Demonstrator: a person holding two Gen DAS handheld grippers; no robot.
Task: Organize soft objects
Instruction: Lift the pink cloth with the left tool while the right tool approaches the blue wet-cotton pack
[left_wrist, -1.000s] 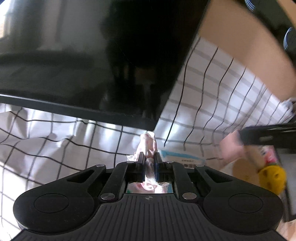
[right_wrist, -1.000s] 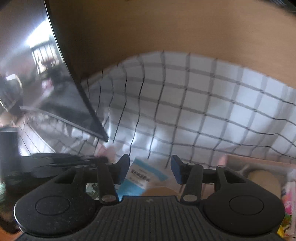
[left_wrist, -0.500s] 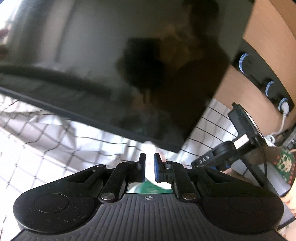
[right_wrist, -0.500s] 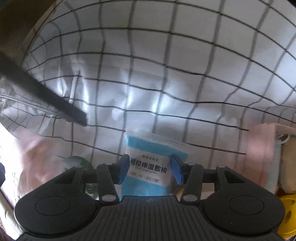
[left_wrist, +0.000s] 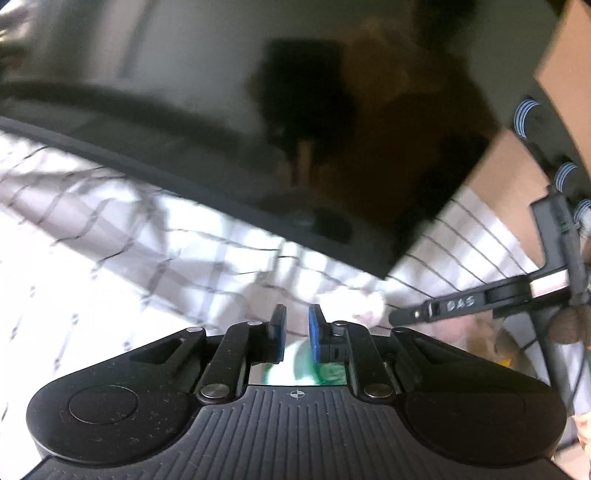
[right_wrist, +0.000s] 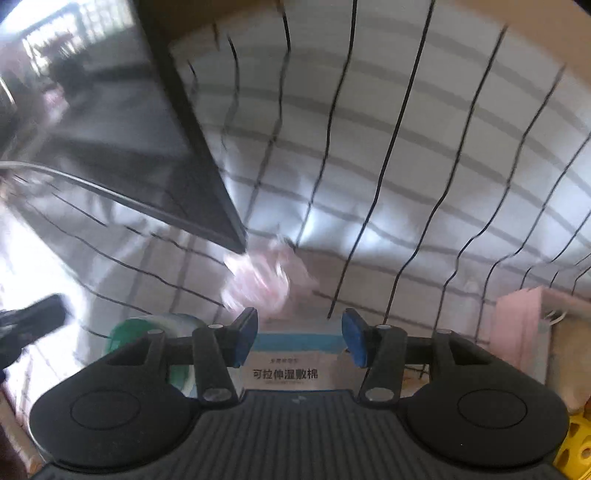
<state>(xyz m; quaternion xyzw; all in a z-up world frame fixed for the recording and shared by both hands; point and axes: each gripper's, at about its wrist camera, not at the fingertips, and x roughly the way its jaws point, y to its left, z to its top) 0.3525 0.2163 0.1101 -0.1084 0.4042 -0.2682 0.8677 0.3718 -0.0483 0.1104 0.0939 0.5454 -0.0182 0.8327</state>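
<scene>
Wipes in a blue-and-white packet (right_wrist: 295, 363) lay on the checked cloth (right_wrist: 406, 147) between the parted, untouching fingers of the right tool (right_wrist: 299, 334). The left tool (left_wrist: 295, 326) was nearly shut and empty. Closing carelessly risked pinching cloth with the packet, or bumping the pink bundle (right_wrist: 262, 280) just beyond.

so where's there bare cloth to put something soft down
Bare checked cloth lies open beyond the blue-and-white packet, between the dark monitor and the pink box. It is crowded near the packet: crumpled pink item, green roll.
</scene>
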